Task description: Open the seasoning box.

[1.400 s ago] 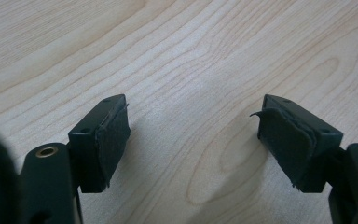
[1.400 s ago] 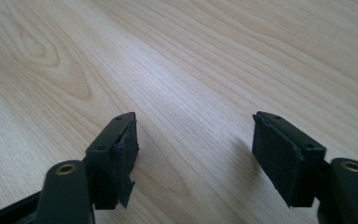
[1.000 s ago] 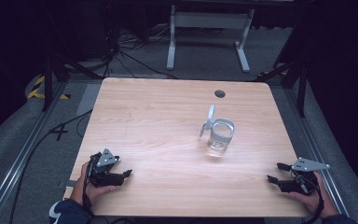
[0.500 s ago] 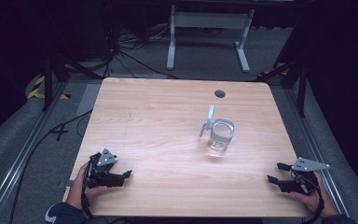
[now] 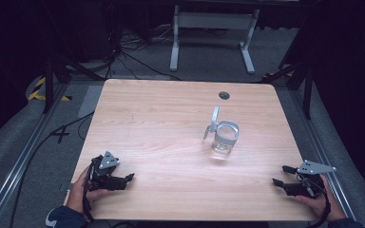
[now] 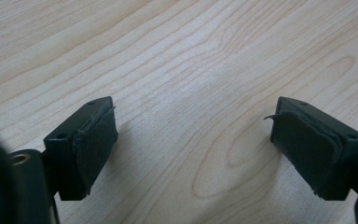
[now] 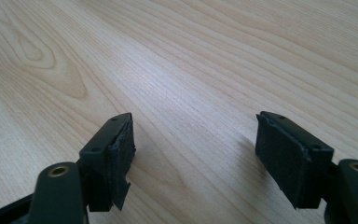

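The table [image 5: 161,123] is pale wood with clear grain, smooth with a soft sheen. The jar [image 5: 224,137] is clear, glossy glass, its lid [image 5: 214,119] too. The left gripper [image 6: 193,140] has matt black plastic jaws; the pads [image 6: 95,140] on their inner faces look rubbery, with frayed edges. The right gripper [image 7: 193,156] is alike, its pads [image 7: 282,161] ridged.

I am looking down on my pale wooden table [image 5: 161,123], where a clear glass jar [image 5: 225,137] is standing right of centre, its lid tipping up. A dark round hole [image 5: 224,95] is sitting near the far edge. Beyond, black cables [image 5: 123,57] are trailing over grey floor [image 5: 209,57] beside a white stand [image 5: 211,21].
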`<action>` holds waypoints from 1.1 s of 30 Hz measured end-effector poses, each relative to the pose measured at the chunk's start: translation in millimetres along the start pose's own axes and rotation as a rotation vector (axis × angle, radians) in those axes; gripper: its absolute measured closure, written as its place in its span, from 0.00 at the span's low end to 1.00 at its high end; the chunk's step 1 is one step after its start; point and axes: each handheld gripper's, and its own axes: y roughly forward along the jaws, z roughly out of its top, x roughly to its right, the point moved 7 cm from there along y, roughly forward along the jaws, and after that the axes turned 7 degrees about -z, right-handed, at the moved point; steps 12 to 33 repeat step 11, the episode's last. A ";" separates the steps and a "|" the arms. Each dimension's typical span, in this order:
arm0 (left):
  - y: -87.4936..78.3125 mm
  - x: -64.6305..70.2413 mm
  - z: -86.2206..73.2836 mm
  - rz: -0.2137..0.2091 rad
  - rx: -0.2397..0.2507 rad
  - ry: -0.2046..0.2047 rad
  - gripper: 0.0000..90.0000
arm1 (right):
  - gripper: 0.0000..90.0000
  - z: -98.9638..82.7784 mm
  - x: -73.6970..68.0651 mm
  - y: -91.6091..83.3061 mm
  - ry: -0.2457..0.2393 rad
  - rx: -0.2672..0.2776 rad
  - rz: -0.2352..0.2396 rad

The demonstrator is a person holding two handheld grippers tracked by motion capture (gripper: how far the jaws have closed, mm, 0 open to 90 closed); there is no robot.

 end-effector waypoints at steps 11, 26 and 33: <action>-0.2 0.0 -0.1 0.000 -0.002 0.000 0.16 | 0.31 0.2 -0.2 0.3 0.002 -0.001 0.003; -0.2 0.0 -0.1 0.000 -0.002 0.000 0.16 | 0.31 0.2 -0.2 0.3 0.002 -0.001 0.003; -0.2 0.0 -0.1 0.000 -0.002 0.000 0.16 | 0.31 0.2 -0.2 0.3 0.002 -0.001 0.003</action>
